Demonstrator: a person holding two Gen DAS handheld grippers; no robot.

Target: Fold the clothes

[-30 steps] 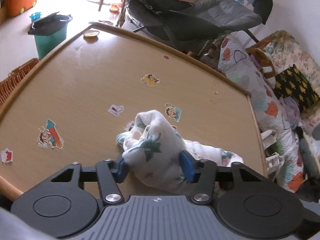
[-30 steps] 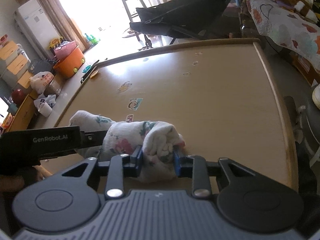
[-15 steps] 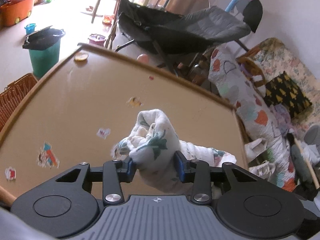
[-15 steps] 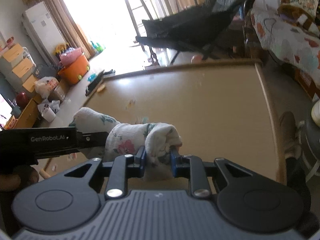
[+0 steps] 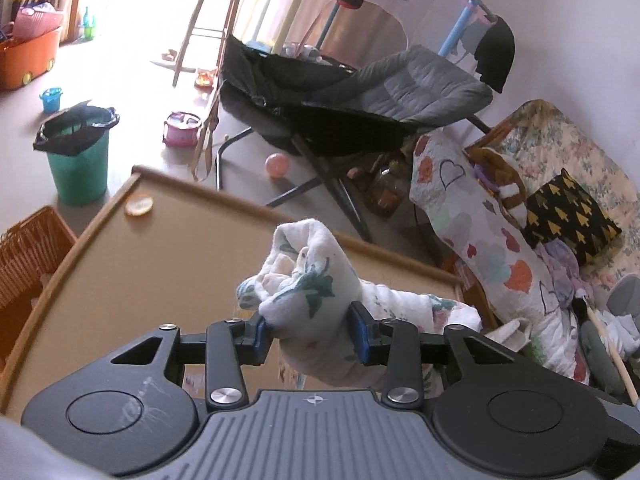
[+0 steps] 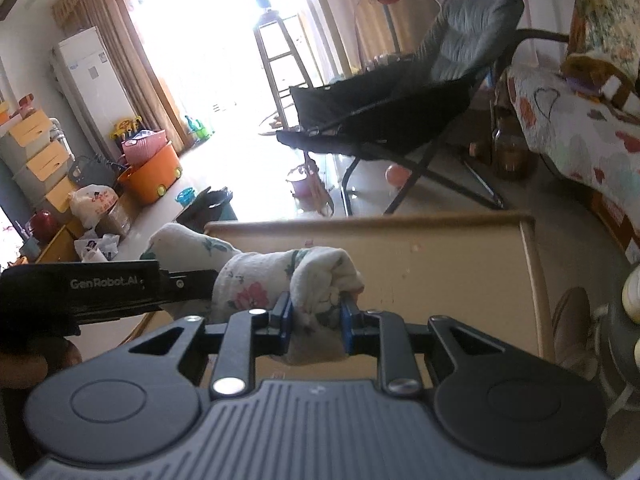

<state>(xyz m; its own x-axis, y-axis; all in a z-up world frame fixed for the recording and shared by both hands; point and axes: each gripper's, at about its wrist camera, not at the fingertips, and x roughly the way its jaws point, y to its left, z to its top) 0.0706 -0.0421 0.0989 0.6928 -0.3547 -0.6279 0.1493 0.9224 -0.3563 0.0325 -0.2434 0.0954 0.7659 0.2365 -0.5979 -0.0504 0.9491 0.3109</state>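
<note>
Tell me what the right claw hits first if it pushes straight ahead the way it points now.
Nothing new until the table: the right claw is already shut on the bunched floral cloth, and bare tabletop lies ahead and below. Depth is hard to judge through this lens, so treat that as likely.

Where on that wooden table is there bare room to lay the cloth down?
Most of the tan wooden table is bare, from the small round orange disc at its far corner to the white floral cloth. Only there, between the left gripper and right gripper, is it crowded.

A lived-in home's living room. Beyond the wooden surface (image 5: 160,264) stands a folding lounge chair (image 5: 360,96). Toys, an orange tub (image 6: 154,178) and a quilted sofa (image 5: 500,240) surround that chair.
</note>
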